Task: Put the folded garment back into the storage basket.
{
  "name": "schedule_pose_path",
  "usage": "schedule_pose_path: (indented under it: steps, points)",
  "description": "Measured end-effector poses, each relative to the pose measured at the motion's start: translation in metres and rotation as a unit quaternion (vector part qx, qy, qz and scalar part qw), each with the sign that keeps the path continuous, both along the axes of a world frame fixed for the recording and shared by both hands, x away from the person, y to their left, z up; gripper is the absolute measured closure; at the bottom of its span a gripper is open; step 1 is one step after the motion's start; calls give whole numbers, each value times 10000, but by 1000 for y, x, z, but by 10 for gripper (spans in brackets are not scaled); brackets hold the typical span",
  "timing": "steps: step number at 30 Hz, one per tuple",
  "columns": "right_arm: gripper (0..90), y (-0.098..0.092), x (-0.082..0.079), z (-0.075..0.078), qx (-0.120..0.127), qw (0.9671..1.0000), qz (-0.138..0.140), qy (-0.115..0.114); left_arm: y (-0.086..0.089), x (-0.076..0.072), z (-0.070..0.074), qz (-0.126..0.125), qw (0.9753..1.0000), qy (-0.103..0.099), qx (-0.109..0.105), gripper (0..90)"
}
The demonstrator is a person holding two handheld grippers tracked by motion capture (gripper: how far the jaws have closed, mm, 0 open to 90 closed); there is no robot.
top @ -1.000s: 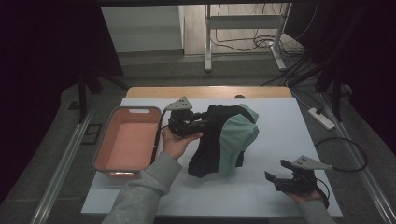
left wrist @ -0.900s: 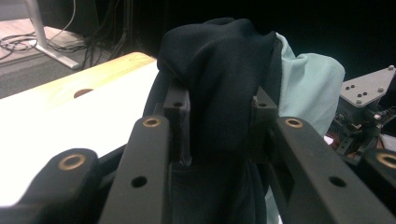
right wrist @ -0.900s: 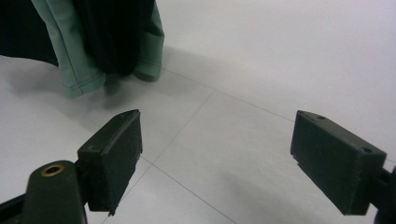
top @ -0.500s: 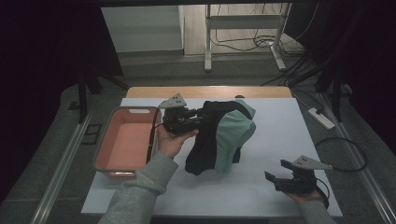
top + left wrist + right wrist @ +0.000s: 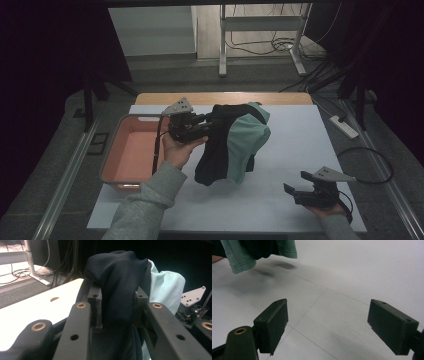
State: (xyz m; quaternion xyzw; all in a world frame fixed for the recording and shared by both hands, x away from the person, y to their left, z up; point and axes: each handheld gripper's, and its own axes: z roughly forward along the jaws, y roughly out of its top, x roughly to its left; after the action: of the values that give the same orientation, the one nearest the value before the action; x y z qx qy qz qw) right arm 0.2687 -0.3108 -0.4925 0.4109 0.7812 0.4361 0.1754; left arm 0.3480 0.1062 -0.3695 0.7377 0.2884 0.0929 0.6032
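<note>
At the far left of the high view a salmon-pink tray (image 5: 131,152) sits on the white bench (image 5: 280,150), its long side running along the bench's left edge. Just to its right a grey-sleeved forearm (image 5: 145,205) rises from the bottom edge, and its hand carries the left hand-held gripper (image 5: 210,122), raised above the bench beside the tray's far right corner, its grey three-cornered plate uppermost. That gripper is clamped on a garment (image 5: 232,142), black on one side and pale green on the other, which hangs from the jaws in a bunched drape over the middle of the bench. Its lower hem looks just clear of the surface. In the left gripper view the black cloth (image 5: 117,287) is pinched between the two pads and bulges up above them, with the pale green part (image 5: 166,287) showing behind it to the right.

Further right, near the bench's front right corner, the right hand-held gripper (image 5: 295,189) rests low in the person's other hand, well apart from the garment, its cable looping away behind it. In the right gripper view its jaws stand wide apart with nothing between them, over bare white bench (image 5: 352,277), and the garment's green hem (image 5: 239,258) hangs at the upper left.
</note>
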Motion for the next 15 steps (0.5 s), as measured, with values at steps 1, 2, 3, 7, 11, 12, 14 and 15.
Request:
schedule_pose_path:
  steps: [1,2,3,7,11,12,14,15]
  points:
    - [169,0,0,0,1,10000,4,0,0,0,0,0,10000,0,0,686]
    - [169,0,0,0,0,10000,5,0,1,0,0,11,10000,-3,-5,686]
    - [169,0,0,0,0,10000,6,-1,2,-1,1,25,10000,-19,-3,686]
    - [169,0,0,0,4,10000,7,0,6,-3,3,60,10000,-43,-26,686]
    - [169,0,0,0,5,10000,7,-4,10,-4,4,93,9999,-50,-40,687]
    - [169,0,0,0,4,10000,10,0,13,-5,6,126,9999,-68,-48,687]
    - [169,1,1,0,5,10000,14,4,15,-5,6,143,9999,-63,-69,687]
    - [169,1,1,0,2,10000,17,6,16,-5,7,155,9998,-74,-65,686]
